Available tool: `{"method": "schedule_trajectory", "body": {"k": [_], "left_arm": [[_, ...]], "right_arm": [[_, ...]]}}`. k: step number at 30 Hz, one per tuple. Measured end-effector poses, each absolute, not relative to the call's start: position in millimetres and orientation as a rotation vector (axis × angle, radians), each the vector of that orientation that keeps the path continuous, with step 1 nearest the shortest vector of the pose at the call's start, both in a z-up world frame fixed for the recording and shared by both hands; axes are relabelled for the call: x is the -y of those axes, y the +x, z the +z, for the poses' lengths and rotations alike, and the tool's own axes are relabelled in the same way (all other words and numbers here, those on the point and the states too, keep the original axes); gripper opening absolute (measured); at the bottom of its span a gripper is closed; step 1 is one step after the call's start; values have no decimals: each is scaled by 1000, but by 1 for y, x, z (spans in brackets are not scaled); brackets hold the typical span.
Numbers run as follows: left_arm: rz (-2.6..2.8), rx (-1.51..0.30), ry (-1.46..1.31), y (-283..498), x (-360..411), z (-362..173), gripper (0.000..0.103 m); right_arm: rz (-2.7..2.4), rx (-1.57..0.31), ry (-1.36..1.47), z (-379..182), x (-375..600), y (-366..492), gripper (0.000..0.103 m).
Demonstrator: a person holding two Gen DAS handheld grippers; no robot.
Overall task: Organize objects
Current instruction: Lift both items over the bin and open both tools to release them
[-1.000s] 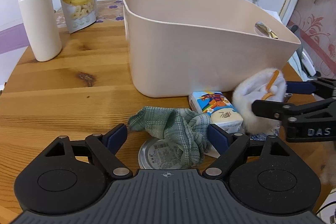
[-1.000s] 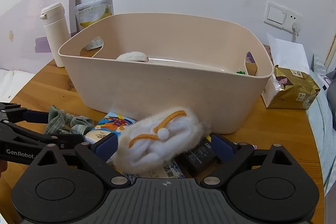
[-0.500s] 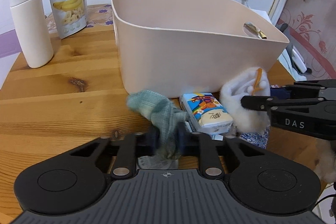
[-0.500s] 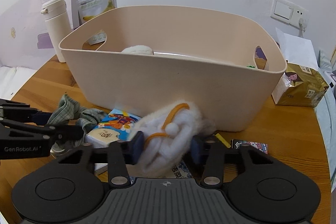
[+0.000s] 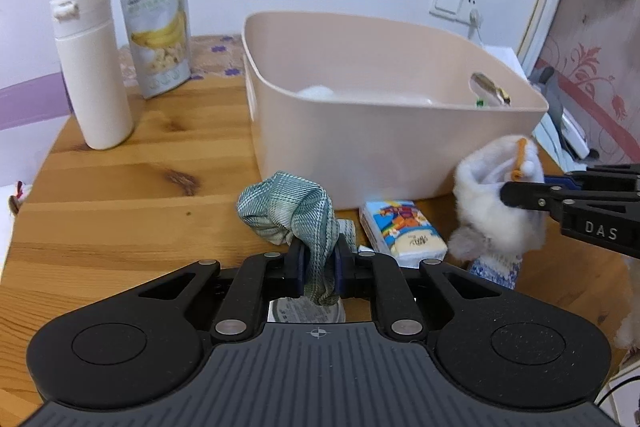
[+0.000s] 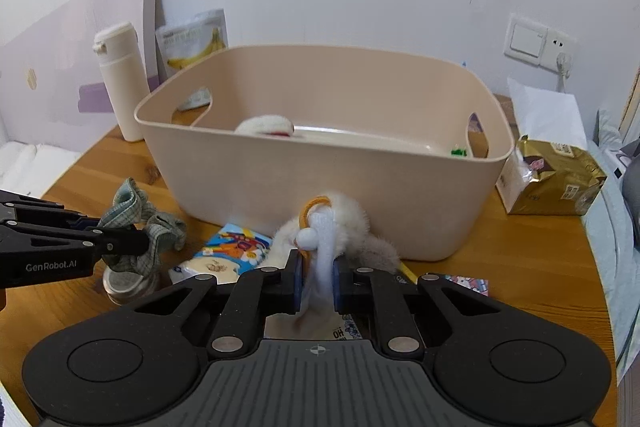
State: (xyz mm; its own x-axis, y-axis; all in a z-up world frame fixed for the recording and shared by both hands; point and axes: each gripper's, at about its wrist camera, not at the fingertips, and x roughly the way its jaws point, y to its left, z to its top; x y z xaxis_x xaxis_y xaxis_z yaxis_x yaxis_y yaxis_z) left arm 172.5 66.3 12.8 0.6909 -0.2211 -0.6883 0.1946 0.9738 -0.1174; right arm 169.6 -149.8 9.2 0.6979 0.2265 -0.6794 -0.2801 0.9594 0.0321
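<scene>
Two tongs pinching: left tongs (image 5: 319,269) clamp green cloth (image 5: 292,211), right tongs (image 6: 316,279) clamp white plush (image 6: 332,223). Beige bin (image 6: 320,187) holds a white fuzzy item (image 6: 264,125).

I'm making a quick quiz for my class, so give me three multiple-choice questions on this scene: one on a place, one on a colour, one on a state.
1. Where does the white bottle stand?
A. in the tub
B. on the table, left of the tub
C. on the floor

2. What colour is the cloth in the left tongs?
A. red
B. green
C. black

3. The right tongs are:
A. wide open
B. shut on the fluffy white sock
C. out of view

Answers:
1 B, it stands upright on wood beside the beige tub.
2 B, green checked weave.
3 B, the sock is pinched between them.
</scene>
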Motion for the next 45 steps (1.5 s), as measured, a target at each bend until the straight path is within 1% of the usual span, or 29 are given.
{"method": "schedule_trajectory", "body": {"k": [16,28,35,45], "left_arm": [[-232,-600,-26,153,-71,74,13],[-261,-498,10,169,-59,109,13],[-274,-502,28,195,-46,109,13],[-287,-575,48,237,-32,86,13]], "right_arm": [[239,-613,-26,54,178,146,14],[215,-520,5,87,194,152,14],[201,-503,2,92,196,167,14],[163,-517,-15,83,197,203,14]]}}
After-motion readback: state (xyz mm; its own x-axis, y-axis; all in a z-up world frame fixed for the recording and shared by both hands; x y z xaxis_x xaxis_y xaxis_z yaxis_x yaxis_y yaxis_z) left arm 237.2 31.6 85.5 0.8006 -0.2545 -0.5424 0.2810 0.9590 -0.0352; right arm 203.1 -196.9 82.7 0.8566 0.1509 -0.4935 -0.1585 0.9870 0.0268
